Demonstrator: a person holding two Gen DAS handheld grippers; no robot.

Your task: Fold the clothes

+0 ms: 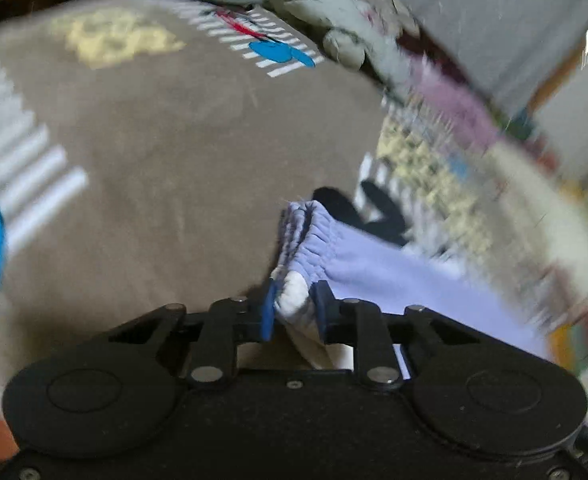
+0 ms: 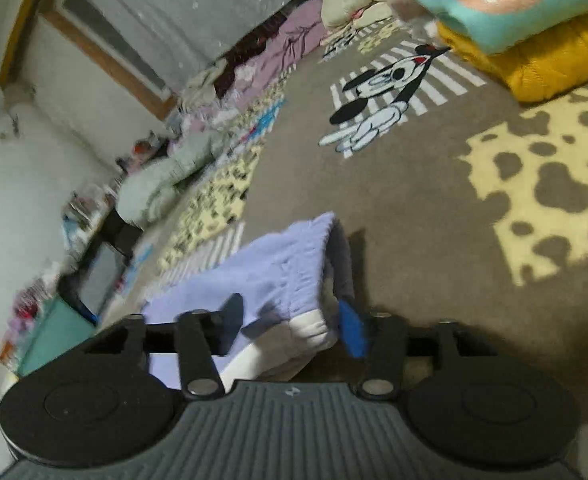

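A lavender garment (image 1: 394, 272) with an elastic band and a white trim hangs between my two grippers above a brown cartoon-print carpet (image 1: 154, 152). My left gripper (image 1: 294, 304) is shut on its white-trimmed corner. In the right wrist view the same garment (image 2: 270, 272) drapes over the left finger. My right gripper (image 2: 294, 328) is shut on its white-trimmed edge, with the blue pad (image 2: 352, 330) pressed against the cloth. The part of the garment below the grippers is hidden.
Piles of clothes (image 1: 326, 12) and bedding lie along the carpet's far edge. A yellow folded blanket (image 2: 542, 60) with a teal cushion (image 2: 510, 8) on it sits at the right. More clothes (image 2: 162, 184) and small items line the wall (image 2: 54, 128).
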